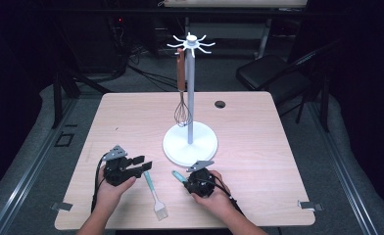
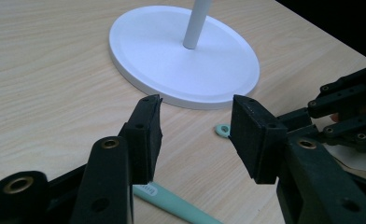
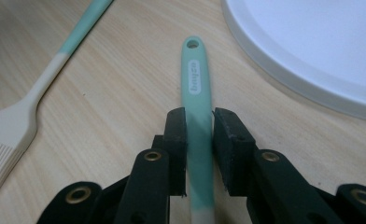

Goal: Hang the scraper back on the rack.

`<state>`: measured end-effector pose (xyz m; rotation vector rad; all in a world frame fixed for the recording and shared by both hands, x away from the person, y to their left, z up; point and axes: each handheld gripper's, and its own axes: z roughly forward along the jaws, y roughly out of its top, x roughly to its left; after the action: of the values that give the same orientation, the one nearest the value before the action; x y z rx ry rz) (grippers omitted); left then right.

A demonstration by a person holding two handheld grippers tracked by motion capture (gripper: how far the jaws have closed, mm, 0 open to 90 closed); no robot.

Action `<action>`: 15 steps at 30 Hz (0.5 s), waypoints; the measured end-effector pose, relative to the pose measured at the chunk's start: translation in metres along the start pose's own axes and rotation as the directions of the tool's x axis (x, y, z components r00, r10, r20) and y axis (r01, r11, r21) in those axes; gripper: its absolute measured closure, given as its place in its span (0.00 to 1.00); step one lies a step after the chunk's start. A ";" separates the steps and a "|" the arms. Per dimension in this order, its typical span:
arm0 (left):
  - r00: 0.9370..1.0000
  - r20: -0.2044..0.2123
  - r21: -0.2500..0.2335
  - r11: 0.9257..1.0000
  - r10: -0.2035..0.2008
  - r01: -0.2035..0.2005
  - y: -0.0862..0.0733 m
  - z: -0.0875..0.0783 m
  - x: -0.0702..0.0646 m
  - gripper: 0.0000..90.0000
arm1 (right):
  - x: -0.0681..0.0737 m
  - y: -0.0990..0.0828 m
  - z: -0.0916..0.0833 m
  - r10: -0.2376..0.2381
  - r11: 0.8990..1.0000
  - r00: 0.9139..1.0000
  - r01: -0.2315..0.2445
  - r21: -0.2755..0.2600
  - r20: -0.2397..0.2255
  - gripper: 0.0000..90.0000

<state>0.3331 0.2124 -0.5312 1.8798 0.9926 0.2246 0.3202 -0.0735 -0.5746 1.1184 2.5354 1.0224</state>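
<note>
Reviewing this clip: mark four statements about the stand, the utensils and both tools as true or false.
1. A whisk hangs from the white stand. True.
2. The left tool grips the brush. False: its jaws stand open, and the brush lies flat on the table.
3. A teal handle lies between the jaws of the right tool. True.
4. Every hook on the stand is bare. False: the whisk hangs from one.

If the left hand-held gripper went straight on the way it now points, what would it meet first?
Probably the looped end of the mint-green handle lying just ahead of the left hand-held gripper, then the white stand base beyond; how high the jaws hang is unclear.
</note>
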 end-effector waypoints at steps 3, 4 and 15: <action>1.000 0.004 0.000 1.000 0.000 0.000 0.000 0.001 -0.001 0.59 | 0.002 0.003 0.003 -0.005 1.000 1.000 0.005 0.000 0.006 0.84; 1.000 0.006 0.000 1.000 0.001 -0.001 0.000 0.001 -0.001 0.59 | 0.003 0.003 0.002 -0.017 1.000 1.000 0.017 0.006 0.014 0.84; 1.000 0.018 0.008 1.000 0.004 -0.004 -0.001 0.005 -0.005 0.56 | 0.005 0.002 0.003 -0.061 0.998 0.998 0.061 -0.008 0.019 0.85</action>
<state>0.3321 0.2059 -0.5331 1.8880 0.9787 0.2057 0.3194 -0.0676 -0.5755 1.0372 2.5316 1.0013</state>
